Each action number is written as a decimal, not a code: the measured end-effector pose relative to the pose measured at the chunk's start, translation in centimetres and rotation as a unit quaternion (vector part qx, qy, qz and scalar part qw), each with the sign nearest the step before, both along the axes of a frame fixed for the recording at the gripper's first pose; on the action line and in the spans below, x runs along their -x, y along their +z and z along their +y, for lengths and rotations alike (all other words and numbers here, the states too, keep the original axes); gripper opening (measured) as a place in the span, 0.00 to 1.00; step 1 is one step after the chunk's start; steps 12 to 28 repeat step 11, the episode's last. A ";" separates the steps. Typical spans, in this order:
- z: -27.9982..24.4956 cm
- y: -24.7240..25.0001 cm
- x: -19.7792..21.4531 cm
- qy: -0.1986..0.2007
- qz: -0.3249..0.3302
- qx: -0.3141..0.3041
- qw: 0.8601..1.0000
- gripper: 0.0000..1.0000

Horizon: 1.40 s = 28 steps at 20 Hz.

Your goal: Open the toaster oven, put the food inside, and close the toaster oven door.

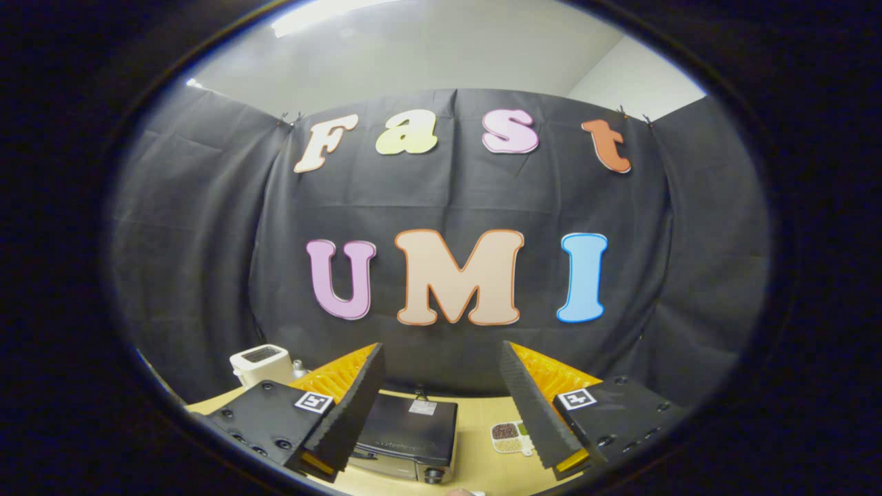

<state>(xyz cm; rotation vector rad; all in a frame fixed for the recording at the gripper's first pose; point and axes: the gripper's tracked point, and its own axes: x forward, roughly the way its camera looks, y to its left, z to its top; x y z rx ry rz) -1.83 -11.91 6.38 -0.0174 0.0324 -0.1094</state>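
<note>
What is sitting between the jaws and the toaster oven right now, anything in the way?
Nothing visible. The gripper is open and empty, held above the wooden table, and the toaster oven sits just ahead between its fingers. The small dish of food stands beside the oven, apart from it. The white toaster stands off behind.

Black toaster oven [408, 434], white toaster [260, 364], orange-backed black tongs [441, 406].

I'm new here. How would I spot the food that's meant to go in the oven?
Find the black toaster oven on the wooden table, seen between the open gripper fingers. Just beside it, near the other finger, lies a small white tray. Unlike the white toaster behind, it is flat, holding dark and pale foods.
</note>
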 end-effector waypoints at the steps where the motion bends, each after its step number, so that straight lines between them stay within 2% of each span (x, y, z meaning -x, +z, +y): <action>1: -0.4 0.9 -0.1 -0.001 -0.006 0.003 1.000 1.00; 4: -1.5 2.3 0.0 -0.006 -0.008 0.011 1.000 1.00; 11: -3.7 3.7 -0.2 -0.022 -0.025 -0.016 0.999 1.00; 28: -3.7 3.7 -0.2 -0.022 -0.025 -0.016 0.999 1.00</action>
